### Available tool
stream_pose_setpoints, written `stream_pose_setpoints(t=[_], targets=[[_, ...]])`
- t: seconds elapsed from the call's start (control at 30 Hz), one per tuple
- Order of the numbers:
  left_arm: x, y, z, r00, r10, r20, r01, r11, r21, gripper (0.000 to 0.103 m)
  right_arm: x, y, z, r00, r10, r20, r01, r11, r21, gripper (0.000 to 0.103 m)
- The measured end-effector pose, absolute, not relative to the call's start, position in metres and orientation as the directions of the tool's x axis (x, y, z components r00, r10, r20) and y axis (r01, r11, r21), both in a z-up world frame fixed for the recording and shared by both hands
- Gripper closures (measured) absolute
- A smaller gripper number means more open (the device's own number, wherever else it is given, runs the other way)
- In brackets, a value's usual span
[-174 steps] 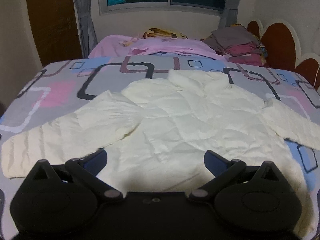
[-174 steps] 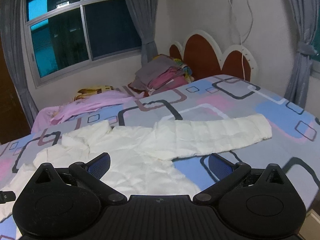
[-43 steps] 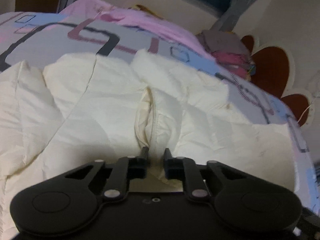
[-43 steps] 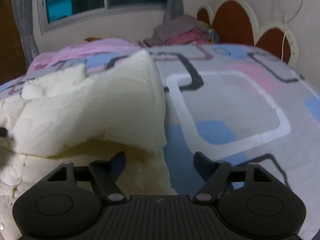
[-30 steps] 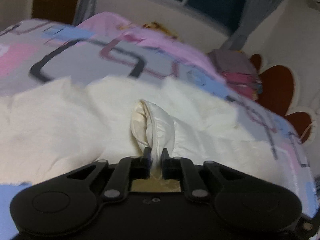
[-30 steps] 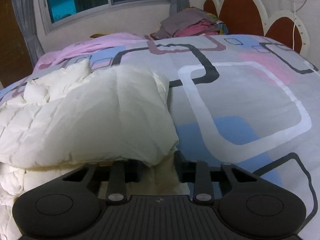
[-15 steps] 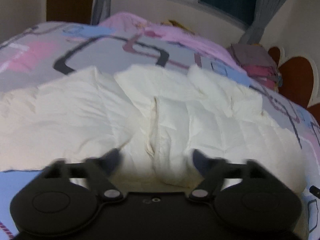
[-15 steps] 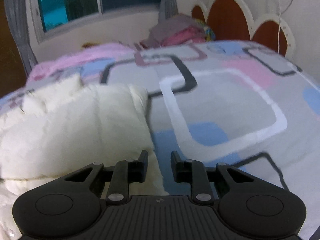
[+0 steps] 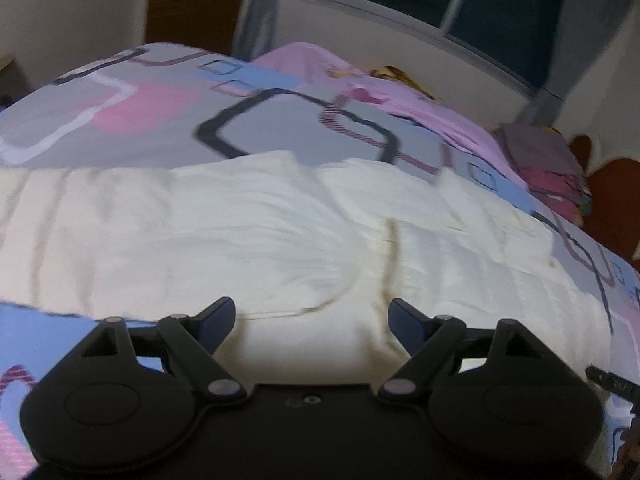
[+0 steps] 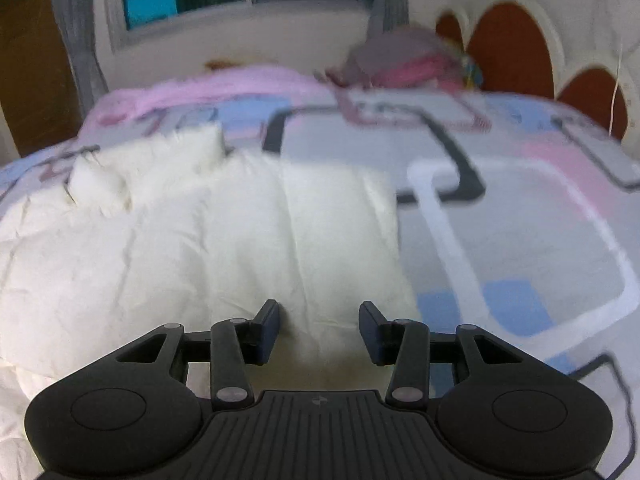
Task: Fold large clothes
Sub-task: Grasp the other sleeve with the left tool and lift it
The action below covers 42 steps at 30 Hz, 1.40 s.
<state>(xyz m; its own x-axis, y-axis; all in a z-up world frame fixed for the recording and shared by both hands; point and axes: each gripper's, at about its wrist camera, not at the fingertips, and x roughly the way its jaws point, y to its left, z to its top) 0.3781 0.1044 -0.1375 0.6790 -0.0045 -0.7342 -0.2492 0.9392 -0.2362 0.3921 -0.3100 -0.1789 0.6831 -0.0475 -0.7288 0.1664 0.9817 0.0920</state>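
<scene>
Both claws, left [image 9: 311,316] and right [image 10: 319,328], have released the jacket [image 10: 224,248].

Jacket [image 9: 280,220] on bed [image 10: 520,220] (patterned)

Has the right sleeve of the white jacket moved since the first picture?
Yes. The right sleeve now lies folded over the white jacket, no longer stretched across the bedsheet toward the headboard.

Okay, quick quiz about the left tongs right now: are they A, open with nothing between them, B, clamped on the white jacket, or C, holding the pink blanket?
A: the left tongs stand wide apart above the white jacket, gripping nothing.
</scene>
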Motion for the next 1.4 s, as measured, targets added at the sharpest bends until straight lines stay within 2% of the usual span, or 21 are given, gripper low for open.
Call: stream_pose_setpoints(t=[0.1,0.5,0.87,1.03,1.13,1.17,1.33,1.37,1.4], targets=[[0.368,0.127,-0.135,0.678,0.024,-0.734,-0.302,0.920,-0.249,0.020,0.391,-0.299,-0.165,0.709,-0.034,-0.704,0.137,0.987,0.090,0.059],[0.336,0.208,-0.137,0.644,0.138,-0.752,-0.490,0.830,-0.267,0.016,0.404,-0.172,-0.114,0.773,0.215,-0.597,-0.155,0.976,0.150,0.059],[0.299,0.291,-0.152,0.583,0.239,-0.777,-0.659,0.698,-0.280,0.014,0.419,-0.069,-0.137,0.689,0.345,-0.637,-0.296,0.937,0.187,0.059],[0.285,0.321,-0.163,0.552,0.284,-0.784,-0.722,0.633,-0.279,0.015,0.424,-0.045,-0.148,0.675,0.342,-0.653,-0.317,0.935,0.161,0.059],[0.285,0.339,-0.175,0.555,0.262,-0.789,-0.736,0.596,-0.320,0.022,0.430,-0.041,-0.161,0.654,0.326,-0.683,-0.296,0.941,0.166,0.059],[0.284,0.346,-0.181,0.569,0.238,-0.787,-0.735,0.577,-0.357,0.028,0.432,-0.040,-0.164,0.650,0.318,-0.690,-0.290,0.943,0.162,0.059],[0.285,0.363,-0.190,0.636,0.235,-0.735,-0.714,0.540,-0.445,0.029,0.437,-0.039,-0.175,0.634,0.296,-0.714,-0.272,0.950,0.152,0.059],[0.287,0.363,-0.190,0.646,0.243,-0.724,-0.711,0.537,-0.454,0.035,0.437,-0.038,-0.177,0.630,0.294,-0.719,-0.269,0.951,0.153,0.059],[0.288,0.364,-0.191,0.647,0.252,-0.720,-0.713,0.535,-0.453,0.044,0.438,-0.037,-0.179,0.628,0.291,-0.722,-0.268,0.952,0.150,0.059]])
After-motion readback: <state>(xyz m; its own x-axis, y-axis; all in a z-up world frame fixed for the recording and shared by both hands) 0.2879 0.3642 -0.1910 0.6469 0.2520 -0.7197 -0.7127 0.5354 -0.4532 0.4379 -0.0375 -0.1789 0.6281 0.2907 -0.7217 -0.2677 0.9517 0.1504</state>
